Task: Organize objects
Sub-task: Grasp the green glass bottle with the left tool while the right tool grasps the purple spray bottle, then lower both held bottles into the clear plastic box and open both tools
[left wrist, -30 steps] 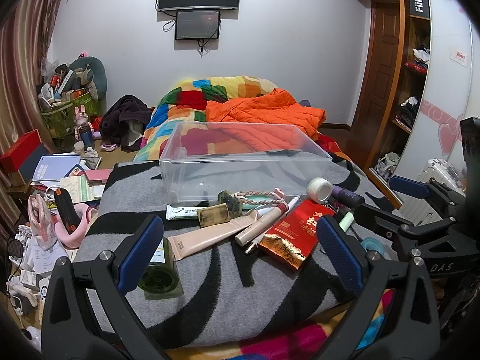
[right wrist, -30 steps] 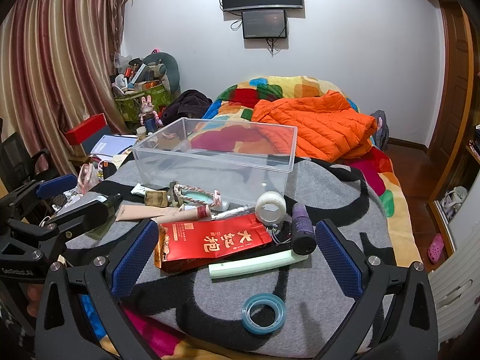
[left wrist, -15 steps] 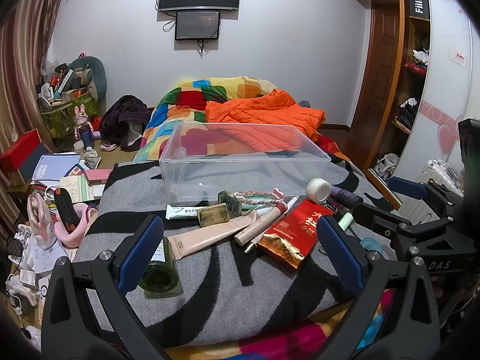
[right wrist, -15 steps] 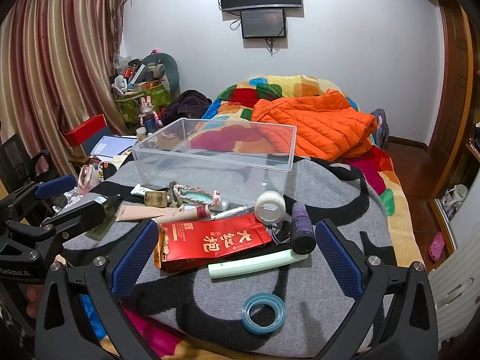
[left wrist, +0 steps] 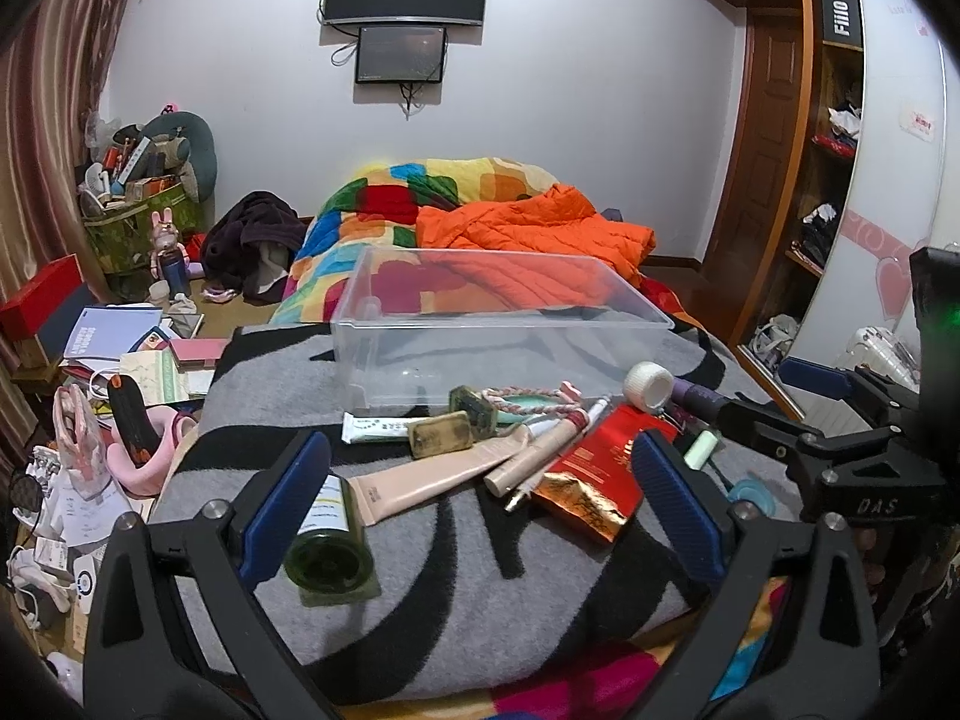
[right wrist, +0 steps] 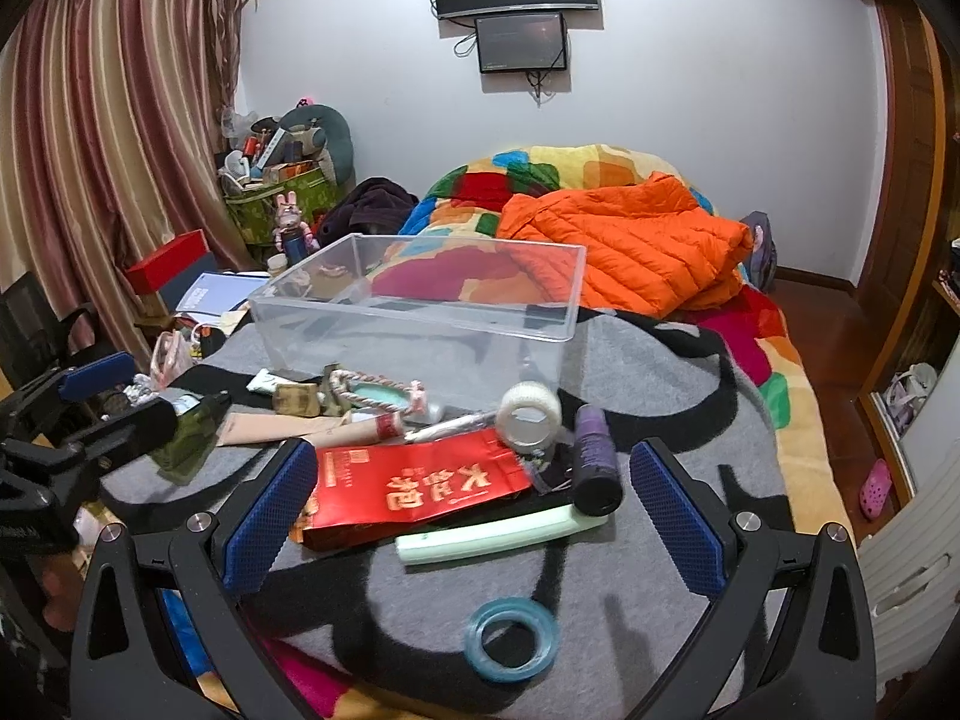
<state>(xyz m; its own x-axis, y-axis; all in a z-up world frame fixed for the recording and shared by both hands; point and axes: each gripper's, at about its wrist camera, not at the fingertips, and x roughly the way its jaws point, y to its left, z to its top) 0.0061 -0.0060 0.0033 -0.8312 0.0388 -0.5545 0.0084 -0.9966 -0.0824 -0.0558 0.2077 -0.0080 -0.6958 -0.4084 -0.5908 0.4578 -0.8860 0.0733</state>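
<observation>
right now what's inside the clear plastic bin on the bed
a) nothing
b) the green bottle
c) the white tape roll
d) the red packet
a: the clear plastic bin looks empty, while the red packet, white tape roll and green bottle all lie on the grey blanket in front of it.

Clear plastic bin (right wrist: 420, 324), empty and upright on the grey-and-black blanket (right wrist: 630, 570). Heaped just before it: green bottle (left wrist: 329, 546) on its side, beige tube (left wrist: 414, 483), red foil packet (right wrist: 414, 483), white tape roll (right wrist: 529, 417), purple bottle (right wrist: 594, 462), pale green tube (right wrist: 492, 534). Nearer still, lying flat and apart, a blue tape ring (right wrist: 512, 638).
</observation>
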